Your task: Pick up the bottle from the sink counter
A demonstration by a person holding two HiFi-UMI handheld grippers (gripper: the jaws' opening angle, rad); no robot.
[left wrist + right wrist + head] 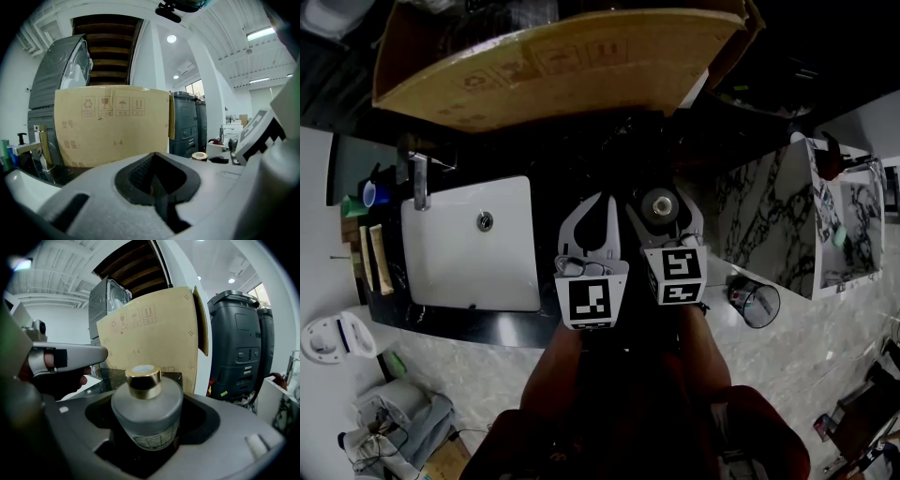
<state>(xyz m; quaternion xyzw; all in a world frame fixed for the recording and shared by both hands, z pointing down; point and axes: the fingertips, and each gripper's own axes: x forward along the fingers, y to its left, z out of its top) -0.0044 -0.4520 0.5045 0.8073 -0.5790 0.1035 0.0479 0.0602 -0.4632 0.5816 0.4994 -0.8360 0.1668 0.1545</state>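
Two grippers sit side by side over the dark counter (441, 317), just right of the white sink (450, 253). The right gripper (662, 202) has its jaws clamped round the frosted bottle (146, 413) with its gold cap, which stands upright between them; I cannot tell whether its base is clear of the counter. The left gripper (602, 202) has its jaws together with nothing between them, close beside the sink's right edge. A big cardboard box (553, 56) looms along the far side, closing off room ahead of both grippers. To the right, a marble-patterned panel (769, 225) stands near the counter's end. The tap (420, 183) is well apart, at the sink's far left corner. The counter's near edge runs under the two marker cubes.
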